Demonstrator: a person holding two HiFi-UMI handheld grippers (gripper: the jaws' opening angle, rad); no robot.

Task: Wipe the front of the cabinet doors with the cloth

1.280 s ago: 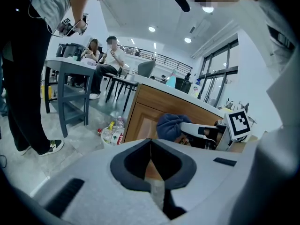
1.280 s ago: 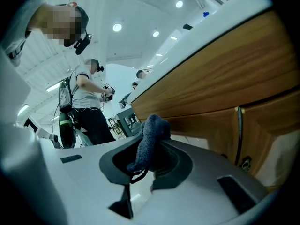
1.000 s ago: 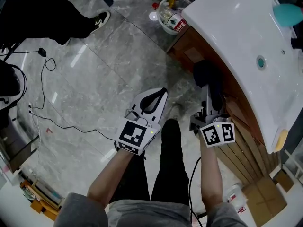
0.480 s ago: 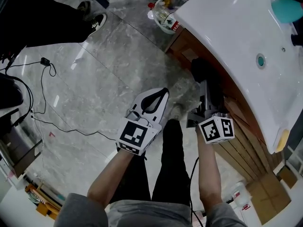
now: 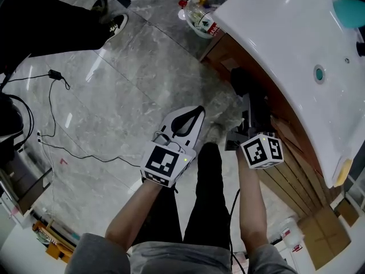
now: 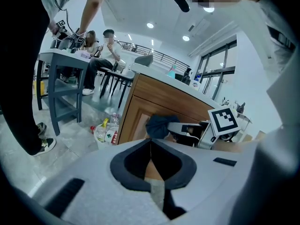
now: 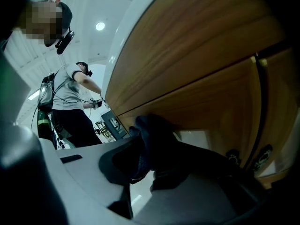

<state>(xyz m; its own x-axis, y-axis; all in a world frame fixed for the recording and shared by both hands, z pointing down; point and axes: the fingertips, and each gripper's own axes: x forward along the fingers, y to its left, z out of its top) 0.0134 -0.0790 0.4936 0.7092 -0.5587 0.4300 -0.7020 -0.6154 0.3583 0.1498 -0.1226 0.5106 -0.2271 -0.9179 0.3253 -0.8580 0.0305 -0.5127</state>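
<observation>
Right gripper (image 5: 250, 104) is clamping a dark cloth (image 5: 246, 85). In the right gripper view the cloth (image 7: 151, 139) is bunching between the jaws and spilling over the nearer one, and its far end is pressing against the wooden cabinet door (image 7: 201, 74). In the head view the cloth is sitting against the cabinet front (image 5: 283, 137), just under the overhanging edge of the white countertop (image 5: 274, 44). The person's right forearm (image 5: 251, 204) is reaching toward the cabinet.

Left gripper (image 5: 196, 111) is hanging over the grey floor (image 5: 131, 84), beside the right gripper but apart from it and clear of the cabinet. Its jaws are meeting tip to tip in the left gripper view (image 6: 151, 143), nothing between them. That view is also catching the cloth (image 6: 159, 125) against the door, with the right gripper's marker cube (image 6: 226, 122) to its right.

A drain (image 5: 318, 73) is showing in the countertop's basin, and a teal object (image 5: 349, 8) is sitting at its far right corner. A white bin of bottles and wrappers (image 5: 201, 15) is standing on the floor at the cabinet's far end. A black cable (image 5: 68, 148) is trailing across the floor to the left, and another person's shoe (image 5: 117, 24) is standing near the far left edge.
</observation>
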